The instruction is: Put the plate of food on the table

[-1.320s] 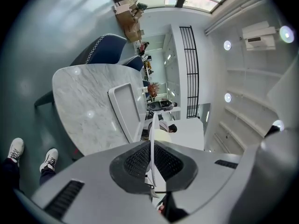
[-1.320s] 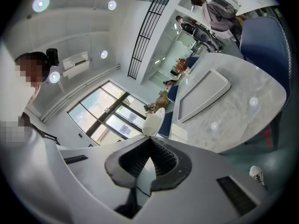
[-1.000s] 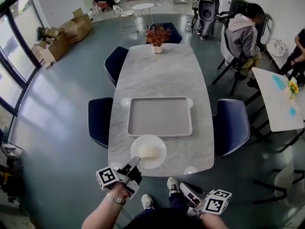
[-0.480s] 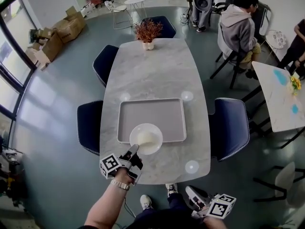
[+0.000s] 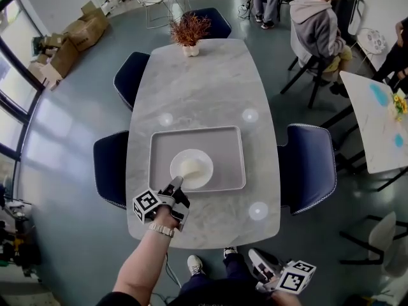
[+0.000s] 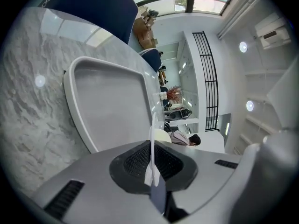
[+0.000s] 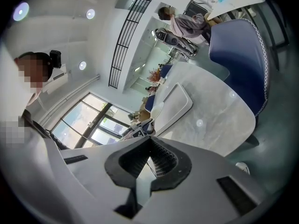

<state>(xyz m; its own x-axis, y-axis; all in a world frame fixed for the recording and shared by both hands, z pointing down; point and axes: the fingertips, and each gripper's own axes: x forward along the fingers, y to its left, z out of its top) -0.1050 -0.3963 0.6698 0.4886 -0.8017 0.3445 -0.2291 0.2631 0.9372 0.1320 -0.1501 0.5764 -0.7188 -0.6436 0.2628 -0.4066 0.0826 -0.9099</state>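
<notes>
A white plate [image 5: 205,159] with a pale heap of food [image 5: 190,167] is over the near half of the grey tray [image 5: 226,150] on the marble table [image 5: 204,88]. My left gripper [image 5: 176,183] is shut on the plate's near rim. In the left gripper view the rim [image 6: 153,125] shows edge-on as a thin white line between the black pads [image 6: 170,161], above the tray [image 6: 107,101]. Whether the plate rests on the tray I cannot tell. My right gripper [image 5: 250,254] hangs low, off the table's near edge beside my legs, shut and empty [image 7: 149,146].
Dark blue chairs stand at the table's right [image 5: 309,167], left [image 5: 108,167] and far left [image 5: 131,75]. A potted plant [image 5: 188,30] sits at the far end. A seated person [image 5: 315,24] and a white side table [image 5: 376,120] are to the right, cardboard boxes [image 5: 70,40] at far left.
My left gripper has carried the plate forward from the table's near edge to over the tray, the arm reaching out. The right gripper has stayed low by my legs.
</notes>
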